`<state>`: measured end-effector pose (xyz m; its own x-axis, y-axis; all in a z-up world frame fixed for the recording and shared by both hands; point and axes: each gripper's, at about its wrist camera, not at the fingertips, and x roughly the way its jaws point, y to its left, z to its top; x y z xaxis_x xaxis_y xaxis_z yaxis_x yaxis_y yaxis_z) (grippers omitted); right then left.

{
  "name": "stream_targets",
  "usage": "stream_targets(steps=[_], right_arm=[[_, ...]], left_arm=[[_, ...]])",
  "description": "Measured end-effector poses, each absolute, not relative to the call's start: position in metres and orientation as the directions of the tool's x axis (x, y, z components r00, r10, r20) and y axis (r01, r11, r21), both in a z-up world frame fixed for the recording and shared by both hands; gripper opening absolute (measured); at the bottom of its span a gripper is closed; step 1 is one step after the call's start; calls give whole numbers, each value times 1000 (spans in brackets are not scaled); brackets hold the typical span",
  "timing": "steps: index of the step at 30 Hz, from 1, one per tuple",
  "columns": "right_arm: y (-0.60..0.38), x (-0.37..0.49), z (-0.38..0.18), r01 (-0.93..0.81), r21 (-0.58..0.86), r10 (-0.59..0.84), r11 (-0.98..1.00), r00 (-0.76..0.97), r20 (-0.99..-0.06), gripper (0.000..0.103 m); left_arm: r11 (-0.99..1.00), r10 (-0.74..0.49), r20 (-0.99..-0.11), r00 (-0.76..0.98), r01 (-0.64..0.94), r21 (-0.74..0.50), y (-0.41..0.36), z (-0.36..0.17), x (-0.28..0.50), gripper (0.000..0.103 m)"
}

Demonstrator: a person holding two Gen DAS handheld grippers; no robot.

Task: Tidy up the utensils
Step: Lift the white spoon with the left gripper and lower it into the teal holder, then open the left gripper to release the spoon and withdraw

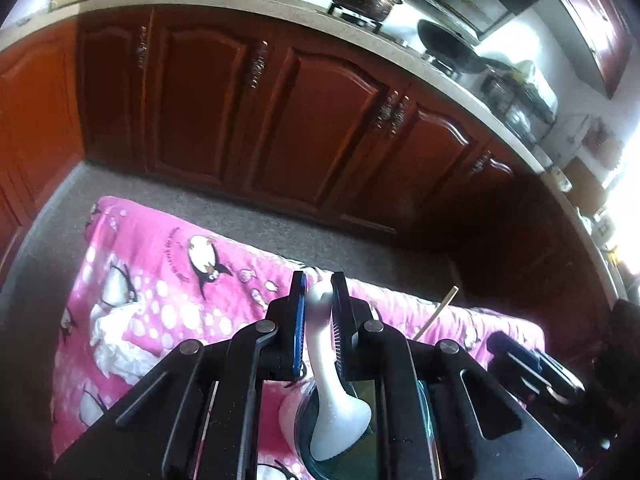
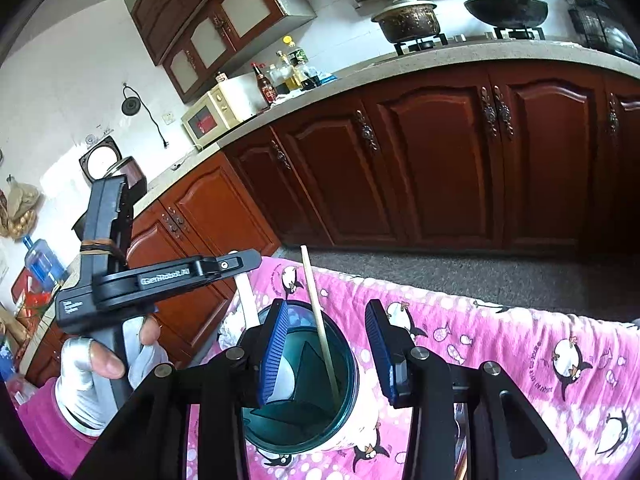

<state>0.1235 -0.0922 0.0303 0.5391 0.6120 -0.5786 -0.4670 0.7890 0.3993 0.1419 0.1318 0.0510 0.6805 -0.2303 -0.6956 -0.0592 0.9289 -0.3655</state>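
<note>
A teal utensil cup (image 2: 352, 380) with inner dividers stands on a pink penguin cloth (image 2: 500, 352). One wooden chopstick (image 2: 320, 320) leans upright inside it. My right gripper (image 2: 328, 348) is open: one finger hangs over the cup's mouth, the other outside its right wall, and neither pad touches the chopstick. My left gripper (image 1: 319, 308) is shut on the handle of a white spoon (image 1: 340, 416), whose bowl end dips into the cup (image 1: 306, 452). In the right wrist view the left gripper (image 2: 250, 264) is held by a gloved hand (image 2: 86, 364) at the cup's left.
Dark red cabinets (image 2: 432, 160) and a grey floor (image 2: 480, 276) lie beyond the cloth's far edge. The counter carries a microwave (image 2: 212, 116), bottles (image 2: 288, 72), a pot (image 2: 408, 18) and a wok (image 2: 506, 8). The right gripper (image 1: 516, 354) shows at the right edge of the cloth (image 1: 160, 280).
</note>
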Motion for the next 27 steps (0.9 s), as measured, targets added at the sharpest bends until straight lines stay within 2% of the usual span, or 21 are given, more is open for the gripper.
stream_targets(steps=[2,5,6,10,17,24,26,27], right_arm=[[-92,122,31,-470,404,617,785,536,-576,38],[-94,119,31,-473,404,620,783,538,-571,38],[-95,118,30,-470,408,620,783,538,-571,38],[-104,115,27,-442,428,615,788,541,-574,39],[-138,101,24,-405,416,580,814,555,-596,40],[-179,89,5,-314,407,514,858,541,-666,42],[-187,87,1,-296,399,496,868,535,-684,43],[-192,86,-1,-285,389,483,876,530,-698,44]], left_arm=[[933,-189,-688,701,-90,-348,132,56,132,10],[951,-63,-660,748,-155,-267,127,66,110,9],[955,-39,-648,761,-162,-248,124,68,103,6],[977,54,-624,780,-169,-127,97,70,89,6],[989,82,-654,752,-143,-41,75,54,98,6],[986,32,-723,690,-140,-91,80,30,106,6],[986,7,-720,694,-126,-112,82,34,101,11],[986,-8,-716,698,-116,-124,82,38,98,22]])
